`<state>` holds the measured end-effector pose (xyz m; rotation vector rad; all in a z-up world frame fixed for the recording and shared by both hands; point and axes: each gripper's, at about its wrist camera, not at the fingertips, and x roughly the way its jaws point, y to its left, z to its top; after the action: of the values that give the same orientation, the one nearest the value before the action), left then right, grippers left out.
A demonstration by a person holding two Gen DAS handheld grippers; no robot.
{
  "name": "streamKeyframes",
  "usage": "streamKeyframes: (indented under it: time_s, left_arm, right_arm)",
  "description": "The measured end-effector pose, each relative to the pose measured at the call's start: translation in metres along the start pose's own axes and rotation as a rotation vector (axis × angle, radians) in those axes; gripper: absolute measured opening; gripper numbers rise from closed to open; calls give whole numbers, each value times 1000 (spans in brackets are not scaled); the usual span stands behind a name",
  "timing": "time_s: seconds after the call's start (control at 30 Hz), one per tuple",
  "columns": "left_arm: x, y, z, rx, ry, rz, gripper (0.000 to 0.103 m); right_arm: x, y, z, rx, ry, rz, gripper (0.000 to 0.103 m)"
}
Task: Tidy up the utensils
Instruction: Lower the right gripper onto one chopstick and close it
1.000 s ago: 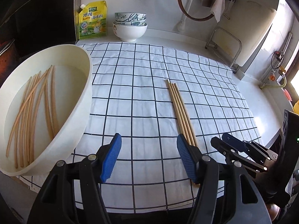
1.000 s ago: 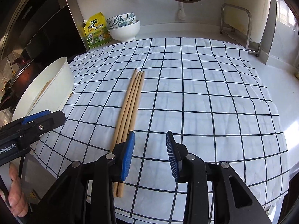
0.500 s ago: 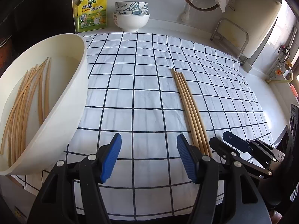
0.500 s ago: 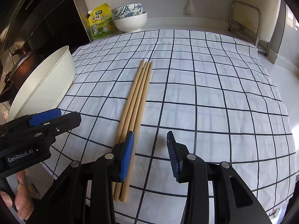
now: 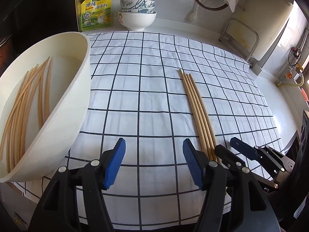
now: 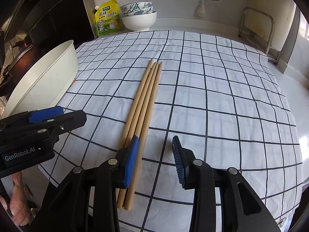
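Several wooden chopsticks (image 5: 197, 112) (image 6: 144, 104) lie side by side on the checked cloth (image 5: 143, 89), pointing away from me. A white basin (image 5: 73, 100) (image 6: 54, 77) at the cloth's left edge holds several more chopsticks (image 5: 23, 100). My left gripper (image 5: 154, 154) (image 6: 73, 114) hovers open over bare cloth between basin and bundle, nothing between its blue pads. My right gripper (image 6: 155, 145) (image 5: 225, 145) is open too, narrower, above the bundle's near ends. Its left finger covers part of them; its right finger stands over bare cloth.
At the back stand a yellow seasoning pouch (image 5: 96, 9) and stacked bowls (image 5: 137, 13). A metal rack (image 5: 241, 36) stands at the back right, a dark pot (image 6: 21, 54) beyond the basin. A hand (image 6: 15, 203) grips the left tool.
Both views have shifted slightly, so the basin and the bundle sit a little differently in frame. The chopsticks have stayed put on the cloth and neither gripper's opening has changed.
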<state>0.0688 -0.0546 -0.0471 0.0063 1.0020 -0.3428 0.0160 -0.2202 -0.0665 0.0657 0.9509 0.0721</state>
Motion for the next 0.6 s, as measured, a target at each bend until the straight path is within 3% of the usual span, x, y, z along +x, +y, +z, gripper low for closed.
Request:
streamKeyframes:
  time_s: [0.27, 0.47, 0.6]
  left_arm:
    - [1, -2, -2, 2, 5, -4, 61]
    - [3, -8, -3, 8, 10, -7, 65]
    - [5, -16, -5, 24, 18, -10, 65]
  right_arm:
    - [1, 1, -1, -25, -9, -21, 34]
    - [3, 2, -1, -56, -4, -38, 7]
    - [1, -7, -2, -38, -7, -39, 7]
